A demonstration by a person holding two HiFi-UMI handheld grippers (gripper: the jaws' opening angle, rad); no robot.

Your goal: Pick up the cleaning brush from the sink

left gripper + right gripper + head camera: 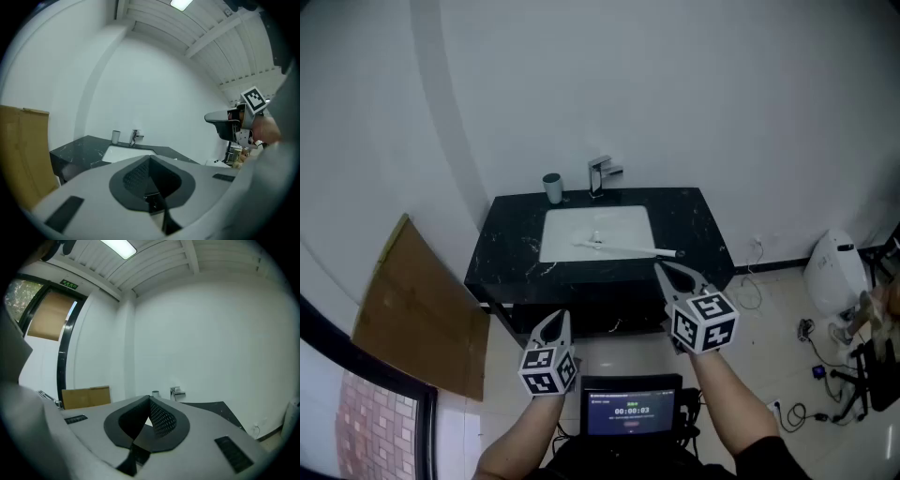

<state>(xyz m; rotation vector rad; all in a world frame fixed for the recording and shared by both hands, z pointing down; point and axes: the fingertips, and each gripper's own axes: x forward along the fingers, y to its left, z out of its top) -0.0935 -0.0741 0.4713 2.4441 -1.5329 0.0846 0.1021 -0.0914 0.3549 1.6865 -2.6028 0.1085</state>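
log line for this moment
left gripper: shut, empty | right gripper: shut, empty | long white cleaning brush: in white rectangular sink, untouched

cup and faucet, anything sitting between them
Nothing: in the head view only bare black counter separates the cup from the faucet.

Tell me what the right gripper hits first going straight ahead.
Free at first. The right gripper aims over the counter toward the cup beside the faucet; likely the cup or the wall behind, depth unclear.
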